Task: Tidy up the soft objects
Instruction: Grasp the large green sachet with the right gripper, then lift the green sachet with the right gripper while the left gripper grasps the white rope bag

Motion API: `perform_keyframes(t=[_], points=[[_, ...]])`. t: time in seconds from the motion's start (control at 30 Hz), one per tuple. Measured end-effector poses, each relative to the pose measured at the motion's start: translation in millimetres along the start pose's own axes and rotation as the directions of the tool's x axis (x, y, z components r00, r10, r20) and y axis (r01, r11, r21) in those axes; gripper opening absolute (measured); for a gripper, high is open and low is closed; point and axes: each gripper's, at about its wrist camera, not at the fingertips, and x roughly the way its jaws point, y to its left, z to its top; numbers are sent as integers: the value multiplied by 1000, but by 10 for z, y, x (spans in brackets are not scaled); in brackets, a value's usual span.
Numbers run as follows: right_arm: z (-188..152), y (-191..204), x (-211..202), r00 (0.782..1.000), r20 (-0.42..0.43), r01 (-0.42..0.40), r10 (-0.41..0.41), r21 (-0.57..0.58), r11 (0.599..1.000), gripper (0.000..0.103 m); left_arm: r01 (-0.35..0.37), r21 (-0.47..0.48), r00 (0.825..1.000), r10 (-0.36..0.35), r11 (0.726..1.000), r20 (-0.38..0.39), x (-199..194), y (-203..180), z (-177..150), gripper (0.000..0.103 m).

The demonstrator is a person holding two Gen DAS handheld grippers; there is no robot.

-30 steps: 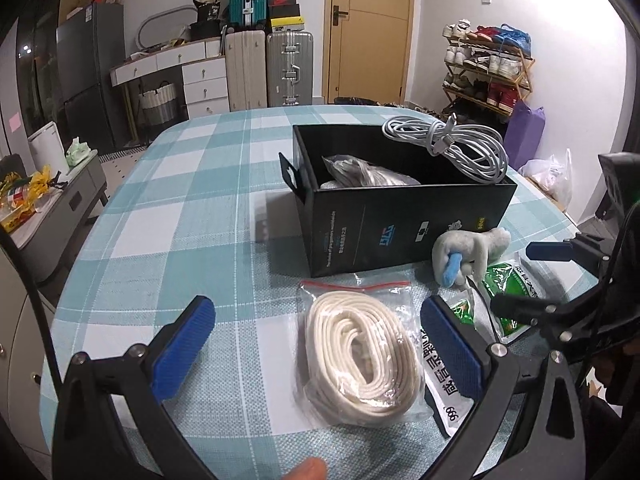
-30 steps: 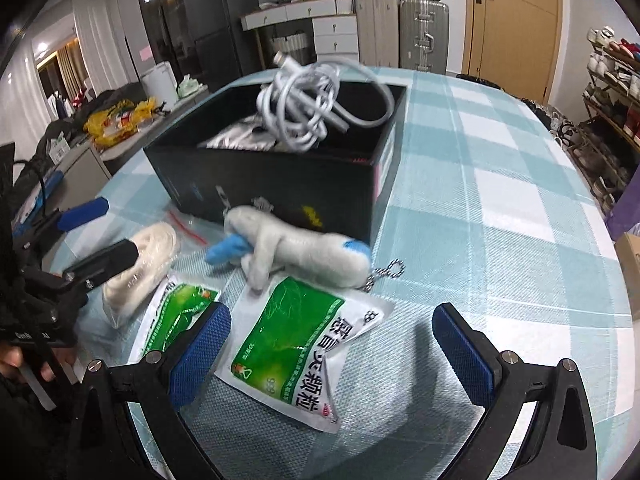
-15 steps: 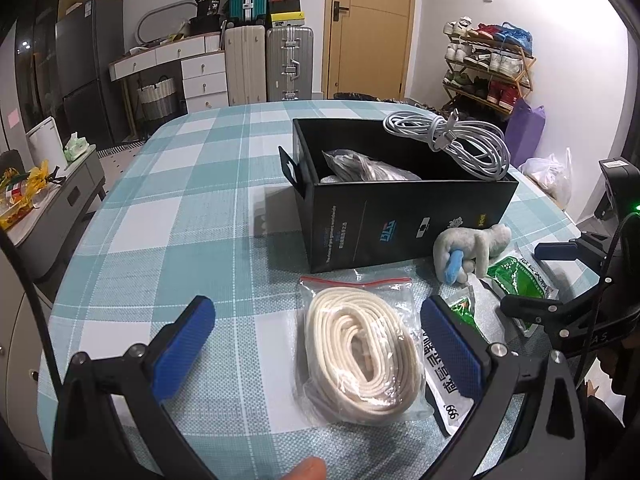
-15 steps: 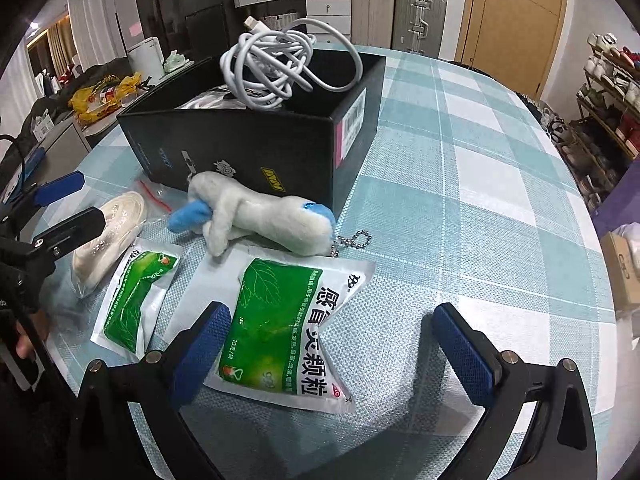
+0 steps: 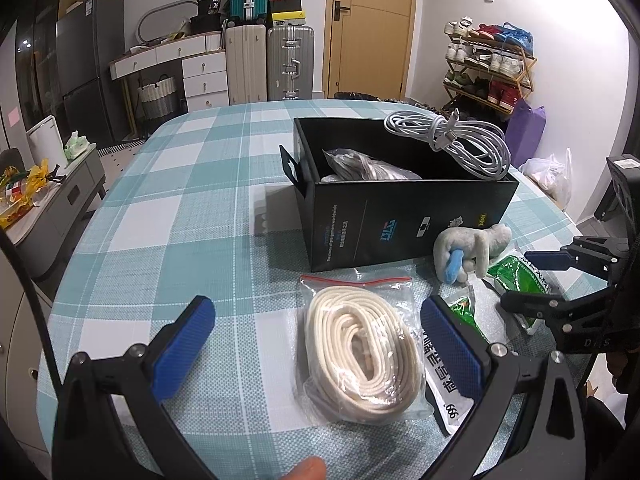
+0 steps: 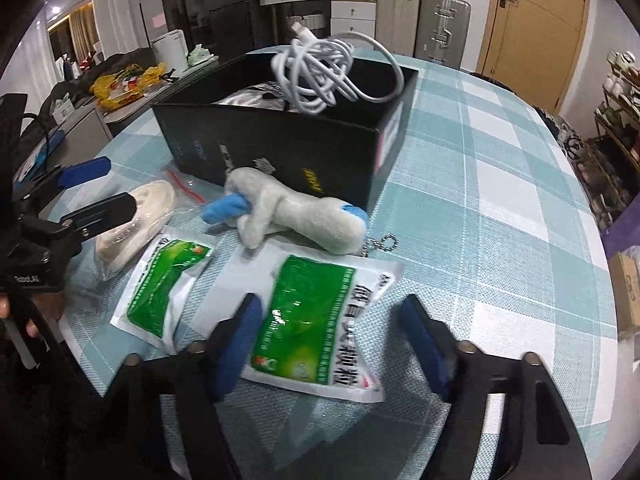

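1. Teal/white checked cloth covers the desk [image 5: 168, 184]; behind it a wooden door [image 5: 370, 28] top centre, suitcases [image 5: 268, 60] & white drawers to its left, shoe rack [image 5: 490, 68] upper right.
2. Black box [image 5: 400, 216] sits mid-frame in left wrist view, open top; white cable bundle [image 5: 452, 142] rests over its far right rim, a clear bag w/ grey contents inside.
3. Bagged cream rope coil [image 5: 360, 344] lies lower centre, in front of the box, between the left gripper's [image 5: 320, 344] blue pads. Jaws spread wide, not touching the bag.
4. Plush toy [image 6: 296, 216], white w/ blue bits, lies against the box front in right wrist view, ball chain at its right end.
5. Two green/white sachets in front of the plush: small sachet [image 6: 164, 288] left, large sachet [image 6: 320, 320] centre-bottom.
6. Right gripper [image 6: 332, 344] straddles the large sachet's lower part; jaws closing, sachet between them, pads not yet pressing on it as far as visible.
7. Plush & small sachet crowd the large sachet's upper & left edges; box wall close behind.
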Motion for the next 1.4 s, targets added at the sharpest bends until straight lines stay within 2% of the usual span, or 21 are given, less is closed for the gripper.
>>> perform_keyframes(t=[0.07,0.37,0.67,0.93,1.13,1.2,1.27,1.4], points=[[0,18,-12,1000,3,-5,5,-7,1000,52,0,-1,1000,0,1000,0,0,0,0,103],[-32,42,-52,1000,17,-9,10,-38,999,42,4,41,1000,-3,999,-16,4,-58,-6,103],[-79,-78,-156,999,33,-19,20,-26,999,40,-10,92,999,15,996,-52,-33,-100,-29,103],[-66,-129,-315,996,85,-16,17,-12,1000,40,35,95,993,-24,995,-113,39,-130,-80,101],[-32,-119,-398,992,122,-13,14,-3,1000,40,66,108,988,-50,992,-145,75,-188,-127,78],[-21,-114,-417,991,134,-15,15,-6,1000,40,96,102,985,-80,990,-153,73,-204,-141,62],[-16,-111,-430,989,144,-16,17,-8,1000,40,104,105,986,-89,989,-143,40,-224,-147,53],[-2,-95,-457,986,167,-18,20,-12,1000,40,102,98,989,-90,990,-122,5,-211,-146,41]])
